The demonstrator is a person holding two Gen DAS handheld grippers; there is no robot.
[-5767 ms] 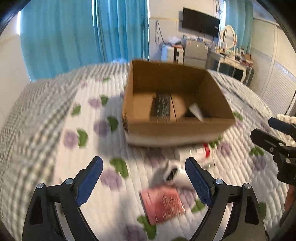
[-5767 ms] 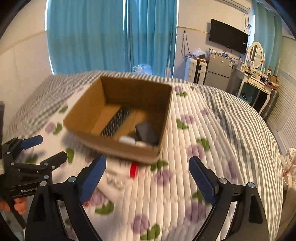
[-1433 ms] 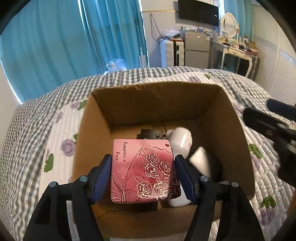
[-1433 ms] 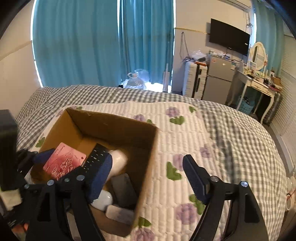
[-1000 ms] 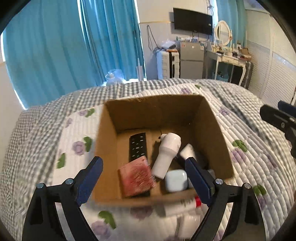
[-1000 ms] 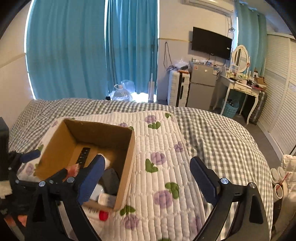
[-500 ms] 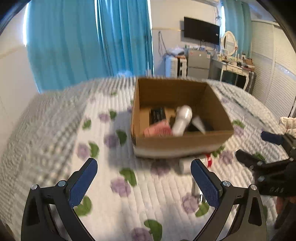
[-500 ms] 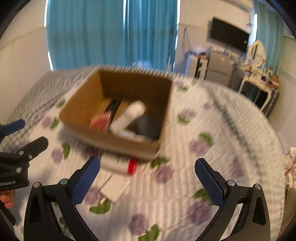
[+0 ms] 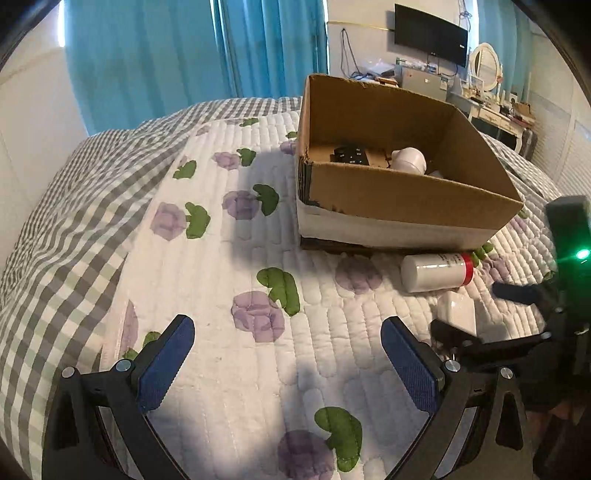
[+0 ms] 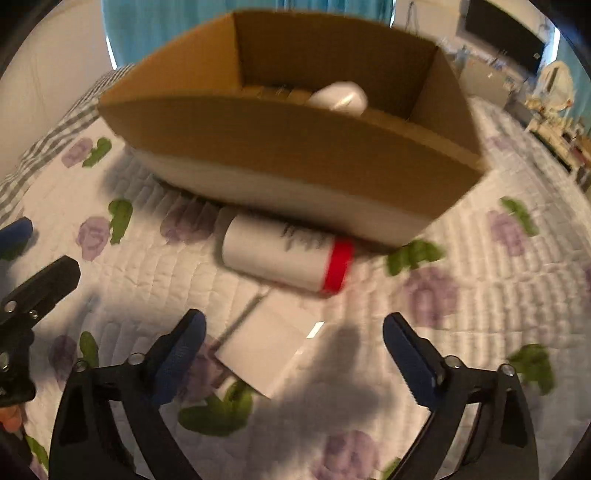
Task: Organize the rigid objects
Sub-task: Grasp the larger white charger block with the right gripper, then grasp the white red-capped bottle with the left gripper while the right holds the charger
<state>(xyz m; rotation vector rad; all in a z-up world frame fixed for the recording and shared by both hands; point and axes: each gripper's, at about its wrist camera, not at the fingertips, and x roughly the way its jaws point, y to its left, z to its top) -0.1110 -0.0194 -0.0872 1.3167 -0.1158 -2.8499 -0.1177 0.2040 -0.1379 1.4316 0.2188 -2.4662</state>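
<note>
A cardboard box (image 9: 406,192) stands on the quilted bed and also shows in the right wrist view (image 10: 295,147). Inside it I see a black remote (image 9: 349,154) and a white rounded object (image 9: 408,158). A white bottle with a red band (image 10: 288,254) lies on its side in front of the box; it also shows in the left wrist view (image 9: 436,271). A flat white box (image 10: 266,350) lies just before my open right gripper (image 10: 291,354). My left gripper (image 9: 286,363) is open and empty over bare quilt, left of the right gripper.
The bed has a white quilt with purple flowers (image 9: 255,314) and a grey checked cover (image 9: 74,206) on the left. Teal curtains (image 9: 184,55), a TV (image 9: 430,35) and a dresser (image 9: 495,107) stand behind.
My left gripper dropped the pink card into the box and pulled back low over the quilt. My right gripper has come down close to the flat white box and bottle.
</note>
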